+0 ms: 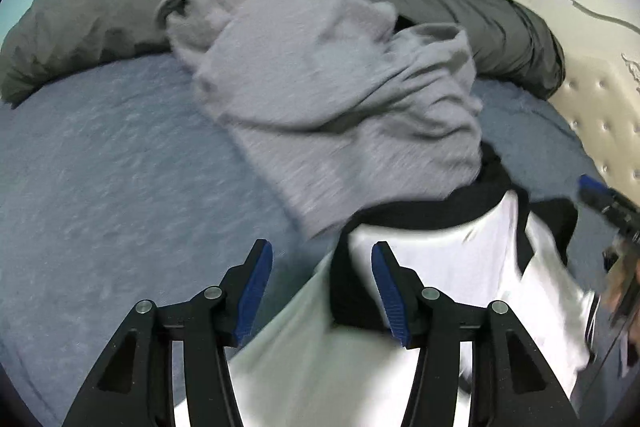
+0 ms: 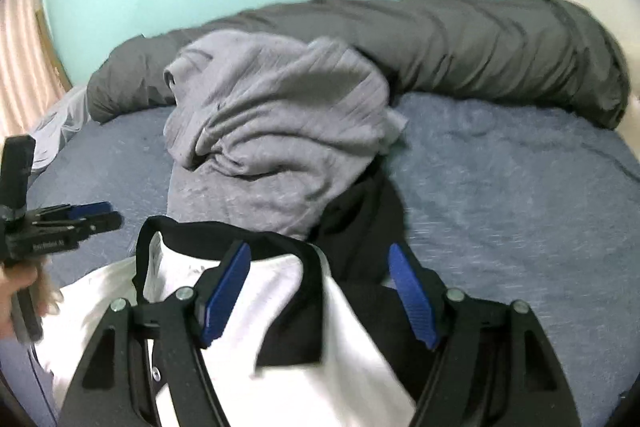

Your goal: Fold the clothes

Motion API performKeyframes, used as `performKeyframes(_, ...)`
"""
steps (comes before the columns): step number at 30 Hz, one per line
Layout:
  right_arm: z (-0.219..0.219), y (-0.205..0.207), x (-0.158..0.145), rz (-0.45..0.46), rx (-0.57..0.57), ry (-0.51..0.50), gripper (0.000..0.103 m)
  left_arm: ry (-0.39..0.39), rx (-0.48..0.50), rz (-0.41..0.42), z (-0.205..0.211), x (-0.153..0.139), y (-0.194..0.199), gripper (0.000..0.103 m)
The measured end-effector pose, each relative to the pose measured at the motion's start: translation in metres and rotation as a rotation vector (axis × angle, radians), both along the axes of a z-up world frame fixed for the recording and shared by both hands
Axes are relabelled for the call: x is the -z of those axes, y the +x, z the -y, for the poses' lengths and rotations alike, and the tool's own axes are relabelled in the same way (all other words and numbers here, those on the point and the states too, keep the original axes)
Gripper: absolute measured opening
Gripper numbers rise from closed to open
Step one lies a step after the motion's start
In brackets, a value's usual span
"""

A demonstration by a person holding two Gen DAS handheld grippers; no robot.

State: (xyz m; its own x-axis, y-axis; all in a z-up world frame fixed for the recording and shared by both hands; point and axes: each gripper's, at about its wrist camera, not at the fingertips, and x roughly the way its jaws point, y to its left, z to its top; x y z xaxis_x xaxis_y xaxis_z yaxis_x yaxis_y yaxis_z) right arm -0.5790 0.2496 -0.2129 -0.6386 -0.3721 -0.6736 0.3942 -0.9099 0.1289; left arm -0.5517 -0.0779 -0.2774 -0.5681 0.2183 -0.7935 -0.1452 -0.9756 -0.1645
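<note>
A white polo shirt (image 1: 460, 259) with a black collar (image 1: 420, 211) lies crumpled on the bed, close below both grippers. A rumpled light grey garment (image 1: 328, 99) lies just beyond it and overlaps its far edge. My left gripper (image 1: 321, 247) is open over the shirt's left side and holds nothing. My right gripper (image 2: 318, 248) is open above the shirt (image 2: 280, 283) and its collar (image 2: 312, 255), with nothing between its fingers. Black fabric (image 2: 360, 219) sticks out from under the grey garment (image 2: 280, 131). The left gripper (image 2: 80, 217) shows at the left edge, held by a hand.
A rolled dark grey duvet (image 1: 460, 7) runs along the back of the bed against a teal wall. The blue sheet (image 1: 100, 167) lies bare to the left and to the right (image 2: 520, 187). A cream tufted headboard (image 1: 600, 115) stands at the right.
</note>
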Motion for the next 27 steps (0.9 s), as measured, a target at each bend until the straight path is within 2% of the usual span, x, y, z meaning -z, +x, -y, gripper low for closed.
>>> performKeyframes(3,-0.036,0.016,0.003,0.037,0.010,-0.017,0.073,0.009,-0.031,0.043,0.040,0.009,0.022,0.056)
performKeyframes(10,-0.137,0.056,0.032,0.130,0.151,-0.040,0.073,-0.038,-0.074,0.122,0.104,0.031,0.077,0.056)
performKeyframes(16,-0.205,0.098,0.060,0.212,0.252,-0.100,0.073,0.015,-0.134,0.150,0.144,0.044,0.117,0.056)
performKeyframes(21,-0.231,0.123,0.085,0.281,0.290,-0.153,0.073,0.078,-0.188,0.164,0.171,0.056,0.147,0.056)
performKeyframes(24,-0.233,0.132,0.094,0.309,0.288,-0.214,0.073,0.116,-0.221,0.172,0.187,0.064,0.164,0.056)
performKeyframes(27,-0.226,0.137,0.101,0.327,0.276,-0.220,0.071,0.149,-0.236,0.168,0.194,0.067,0.172,0.056)
